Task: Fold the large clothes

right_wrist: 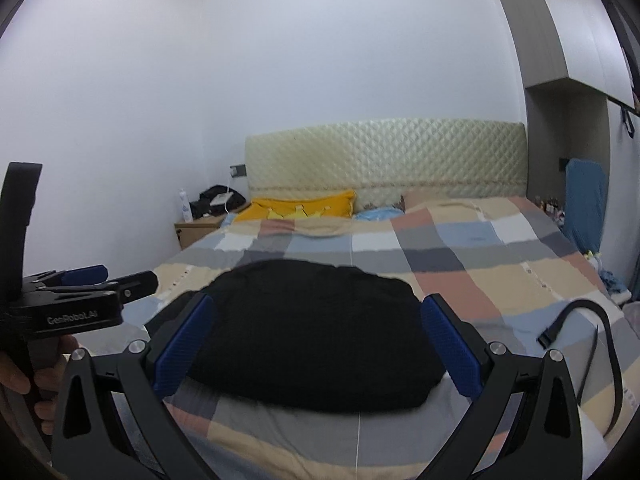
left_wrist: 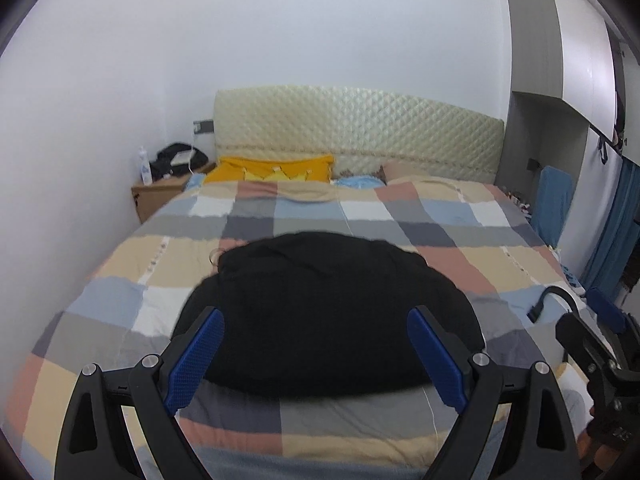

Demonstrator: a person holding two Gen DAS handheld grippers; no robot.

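A black garment (left_wrist: 320, 312) lies bunched in a rounded heap on the checked bedspread (left_wrist: 120, 292), near the foot of the bed; it also shows in the right wrist view (right_wrist: 316, 332). My left gripper (left_wrist: 316, 360) is open and empty, held just short of the garment's near edge, blue pads (left_wrist: 196, 360) spread wide. My right gripper (right_wrist: 316, 348) is also open and empty, in front of the garment. The left gripper body (right_wrist: 76, 300) appears at the left of the right wrist view; the right gripper body (left_wrist: 592, 352) appears at the right of the left wrist view.
The bed has a quilted cream headboard (left_wrist: 360, 132), a yellow pillow (left_wrist: 272, 168) and a blue one (left_wrist: 356, 181). A wooden nightstand (left_wrist: 160, 196) with a bottle and black bag stands far left. A black strap (right_wrist: 576, 332) lies on the bed's right side. Wardrobe (left_wrist: 560, 60) at right.
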